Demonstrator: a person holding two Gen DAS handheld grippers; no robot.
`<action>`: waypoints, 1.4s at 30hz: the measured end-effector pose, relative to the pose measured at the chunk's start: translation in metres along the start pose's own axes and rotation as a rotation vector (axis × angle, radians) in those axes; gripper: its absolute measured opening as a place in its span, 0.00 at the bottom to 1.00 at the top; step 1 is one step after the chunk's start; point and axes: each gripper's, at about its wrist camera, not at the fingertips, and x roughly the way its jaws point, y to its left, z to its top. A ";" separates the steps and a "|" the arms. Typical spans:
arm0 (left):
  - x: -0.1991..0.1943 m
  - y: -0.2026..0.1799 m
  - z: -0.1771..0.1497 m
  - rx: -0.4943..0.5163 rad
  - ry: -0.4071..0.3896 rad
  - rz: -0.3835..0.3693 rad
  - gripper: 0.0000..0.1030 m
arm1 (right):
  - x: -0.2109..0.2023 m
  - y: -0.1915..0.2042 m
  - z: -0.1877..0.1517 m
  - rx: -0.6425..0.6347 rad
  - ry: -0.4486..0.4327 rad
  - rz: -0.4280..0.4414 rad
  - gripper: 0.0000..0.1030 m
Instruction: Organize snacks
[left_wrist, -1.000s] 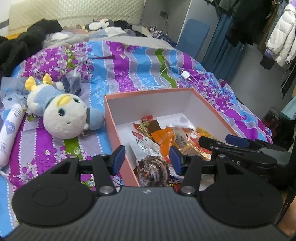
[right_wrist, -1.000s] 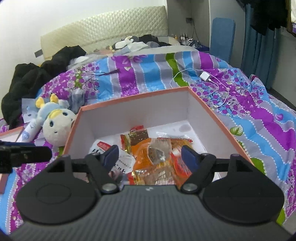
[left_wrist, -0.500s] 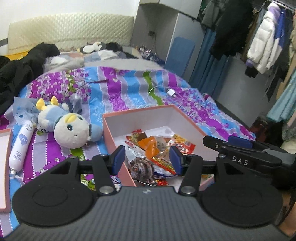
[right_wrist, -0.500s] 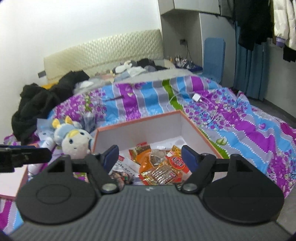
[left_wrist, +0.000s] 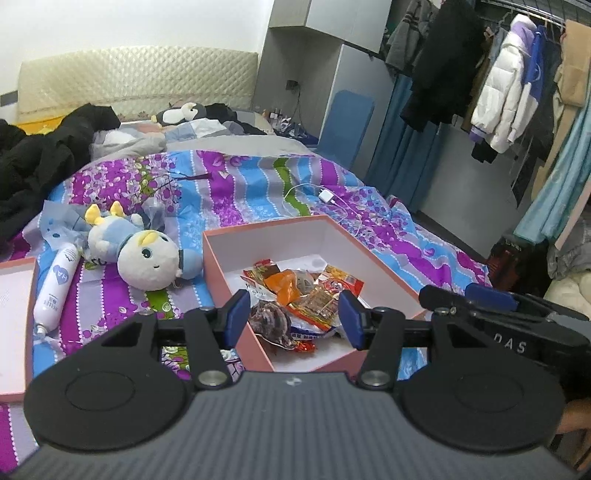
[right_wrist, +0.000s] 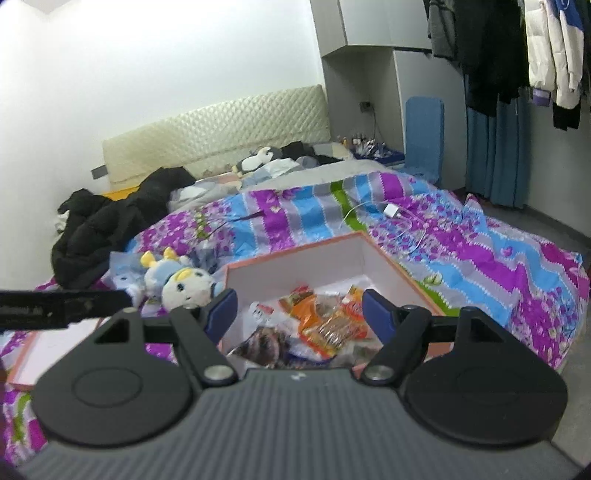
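A pink box with white inside sits on the bed and holds several snack packets: orange, red and a dark brown one. It also shows in the right wrist view with the snacks. My left gripper is open and empty, held above and in front of the box's near edge. My right gripper is open and empty, also raised in front of the box. The right gripper's body shows at the right of the left wrist view.
A plush toy and a white tube lie left of the box. The pink box lid lies at far left. A charger cable lies beyond the box. Black clothes are piled at the bedhead. Coats hang on the right.
Both grippers have pulled back and up from the box, so it looks smaller and more of the room shows. Both stay open and empty.
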 end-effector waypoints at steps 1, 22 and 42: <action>-0.003 -0.001 -0.001 0.001 -0.002 0.001 0.57 | -0.004 0.001 -0.002 -0.002 -0.003 -0.001 0.74; -0.060 -0.020 -0.031 0.032 -0.044 0.036 0.79 | -0.057 -0.004 -0.032 0.024 0.001 -0.028 0.74; -0.056 -0.013 -0.033 0.010 -0.037 0.106 0.94 | -0.058 -0.006 -0.030 0.022 -0.035 -0.057 0.96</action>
